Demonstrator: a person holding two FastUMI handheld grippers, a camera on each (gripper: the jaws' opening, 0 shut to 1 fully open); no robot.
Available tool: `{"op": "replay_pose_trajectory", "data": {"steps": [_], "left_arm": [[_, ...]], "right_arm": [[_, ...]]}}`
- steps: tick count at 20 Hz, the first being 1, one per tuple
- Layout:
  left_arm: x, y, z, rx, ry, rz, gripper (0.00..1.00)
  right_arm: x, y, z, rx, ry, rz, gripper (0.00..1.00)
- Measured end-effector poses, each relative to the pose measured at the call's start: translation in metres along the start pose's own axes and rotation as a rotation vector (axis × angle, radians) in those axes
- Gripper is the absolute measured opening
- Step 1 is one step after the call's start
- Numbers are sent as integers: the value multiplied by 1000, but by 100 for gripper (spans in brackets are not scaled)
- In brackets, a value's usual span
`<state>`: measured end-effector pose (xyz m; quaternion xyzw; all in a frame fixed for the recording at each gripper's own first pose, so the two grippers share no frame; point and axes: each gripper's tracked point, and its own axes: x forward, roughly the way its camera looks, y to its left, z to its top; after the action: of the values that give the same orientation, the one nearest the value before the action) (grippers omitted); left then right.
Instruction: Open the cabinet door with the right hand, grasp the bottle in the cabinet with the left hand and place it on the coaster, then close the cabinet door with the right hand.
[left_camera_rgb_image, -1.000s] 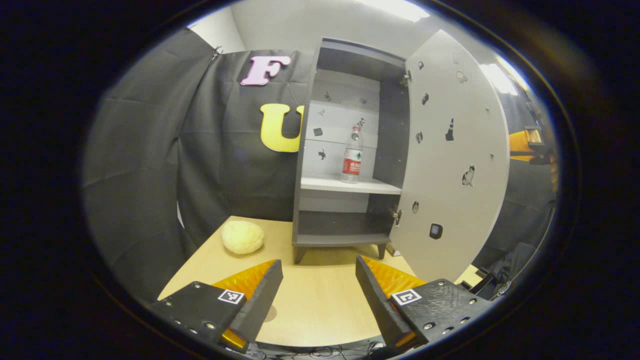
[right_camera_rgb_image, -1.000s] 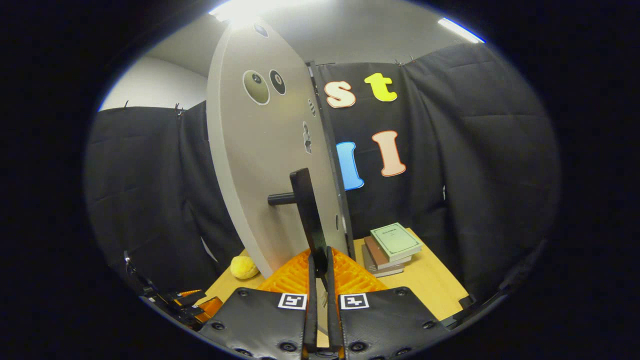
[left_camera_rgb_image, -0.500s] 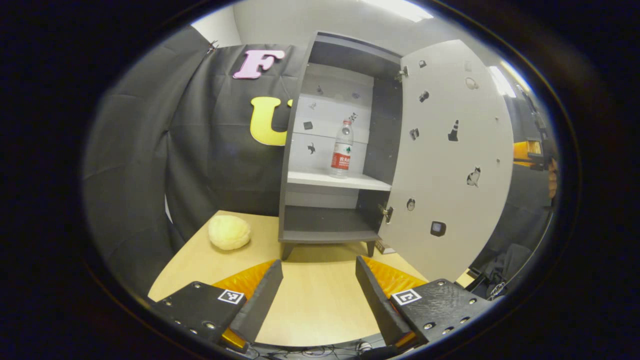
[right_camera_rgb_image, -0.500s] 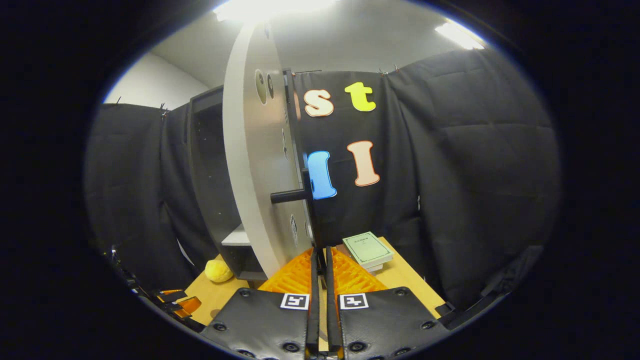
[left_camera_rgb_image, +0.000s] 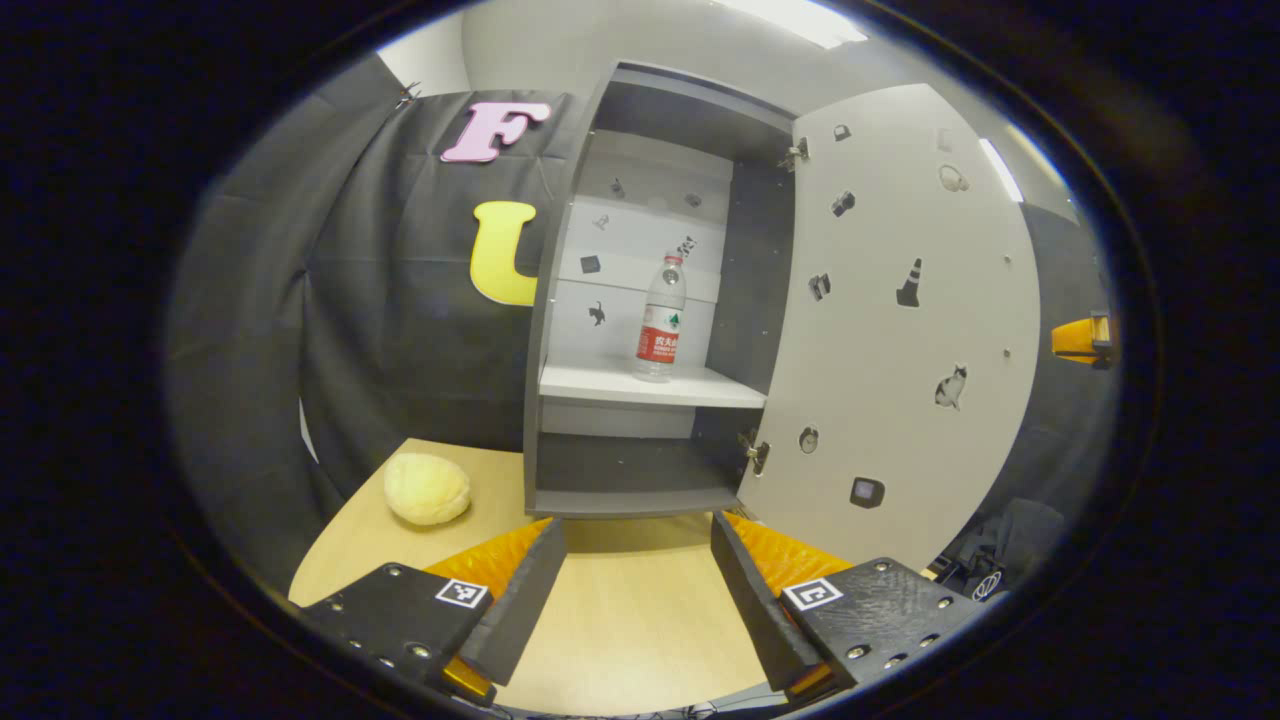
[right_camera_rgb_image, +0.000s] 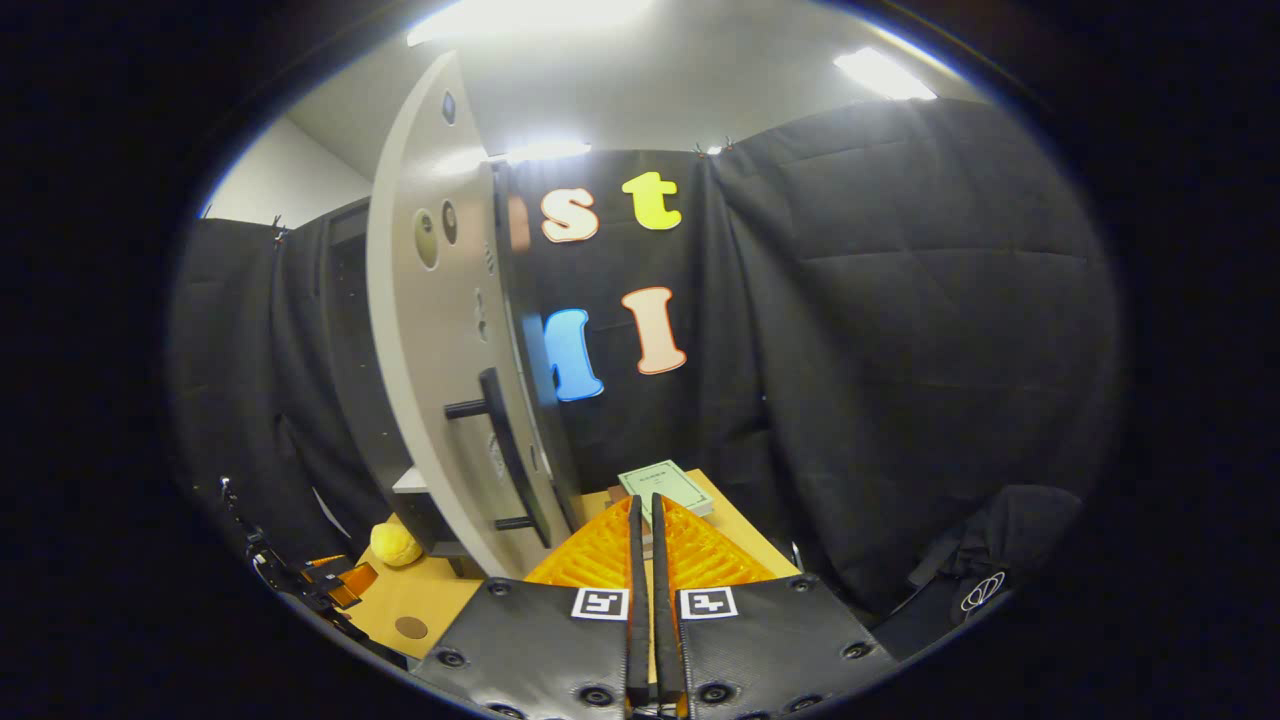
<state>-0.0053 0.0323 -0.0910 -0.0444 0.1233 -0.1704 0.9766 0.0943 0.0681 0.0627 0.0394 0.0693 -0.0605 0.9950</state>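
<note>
The cabinet door (left_camera_rgb_image: 900, 320) stands swung wide open, hinged on the cabinet's right side, so the grey cabinet (left_camera_rgb_image: 560, 330) shows its whole inside in the left gripper view. The bottle (left_camera_rgb_image: 660, 318), clear with a red label, stands upright on the white middle shelf (left_camera_rgb_image: 640, 385), toward that shelf's right side and near its back wall. The left claw (left_camera_rgb_image: 638, 590) hangs over the tabletop (left_camera_rgb_image: 630, 620) in front of the cabinet with its fingers spread wide and nothing between them, well apart from the bottle. A pale yellow plush ball (left_camera_rgb_image: 427, 488) lies near the tabletop's left edge, beside the cabinet. In the right gripper view the right claw (right_camera_rgb_image: 645, 560) has its fingers pressed nearly together with nothing gripped, and sits apart from the door's dark bar handle (right_camera_rgb_image: 500, 440), which lies up and to its left. A small round brown coaster (right_camera_rgb_image: 410, 627) lies near the tabletop's front edge, and a green-covered book (right_camera_rgb_image: 665, 485) rests beyond the fingers.
</note>
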Motion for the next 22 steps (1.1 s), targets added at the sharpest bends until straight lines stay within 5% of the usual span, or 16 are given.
{"op": "replay_pose_trajectory", "data": {"steps": [3, 4, 5, 9, 13, 14, 16, 22], "left_arm": [[12, -3, 10, 27, -12, -17, 89], [20, -3, 14, 30, -21, -22, 91], [25, -3, 19, 31, -32, -18, 89], [45, -12, 36, 16, -59, -26, 89], [73, -6, 61, 24, -91, 24, 91], [80, -5, 64, 15, -96, 35, 91], [93, -3, 76, 9, -115, 59, 91], [132, 5, 104, 100, -156, 77, 91]], "right_arm": [[16, -23, 7, 55, -20, -48, 0], [24, -25, 10, 70, -24, -50, 14], [33, -28, 11, 82, -18, -56, 14], [69, -27, 20, 96, -6, -31, 38], [106, -33, 23, 69, -27, -24, 88], [114, -35, 25, 66, -43, -22, 80], [129, -39, 30, 60, -71, -19, 87], [169, -43, 18, 80, -24, -2, 87]]}}
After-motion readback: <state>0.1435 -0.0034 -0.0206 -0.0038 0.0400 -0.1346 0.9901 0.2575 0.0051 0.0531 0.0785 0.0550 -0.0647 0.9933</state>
